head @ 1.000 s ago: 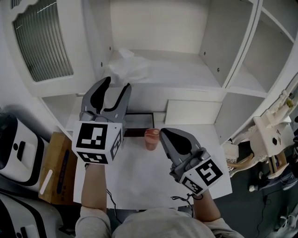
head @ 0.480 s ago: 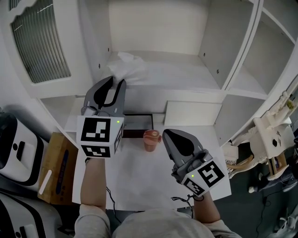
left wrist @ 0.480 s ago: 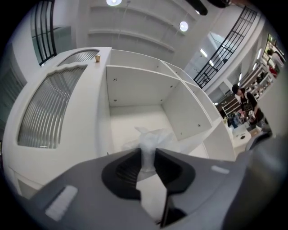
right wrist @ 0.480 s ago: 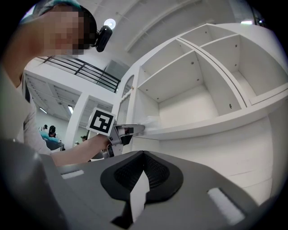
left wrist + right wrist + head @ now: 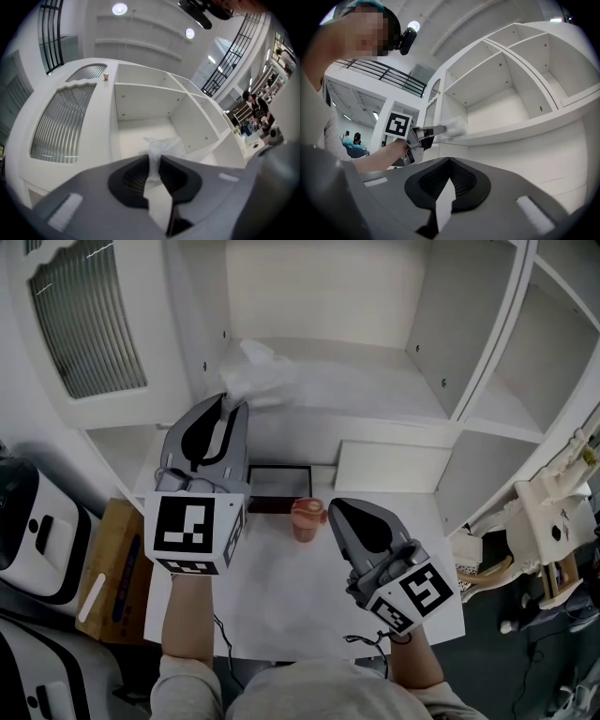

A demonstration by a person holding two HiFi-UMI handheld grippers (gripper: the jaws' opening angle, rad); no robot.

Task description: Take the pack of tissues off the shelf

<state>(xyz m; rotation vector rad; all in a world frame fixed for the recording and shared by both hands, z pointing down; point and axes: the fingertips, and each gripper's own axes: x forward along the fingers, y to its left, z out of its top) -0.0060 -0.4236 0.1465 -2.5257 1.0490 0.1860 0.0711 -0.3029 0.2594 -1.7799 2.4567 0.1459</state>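
Low right, the right tool [image 5: 335,509] hangs pressed together over the tabletop [image 5: 281,606] by a pink cup [image 5: 306,518], while farther up-left the left tool [image 5: 231,405], its jaws having just closed in, pinches the pack of tissues [image 5: 262,376] at the front-left edge of the shelf [image 5: 375,390], open board stretching rightward.

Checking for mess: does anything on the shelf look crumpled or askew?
Yes: the pack of tissues on the shelf, front left, looks crumpled; the fingers of the left gripper have just been closing on its wrapper.
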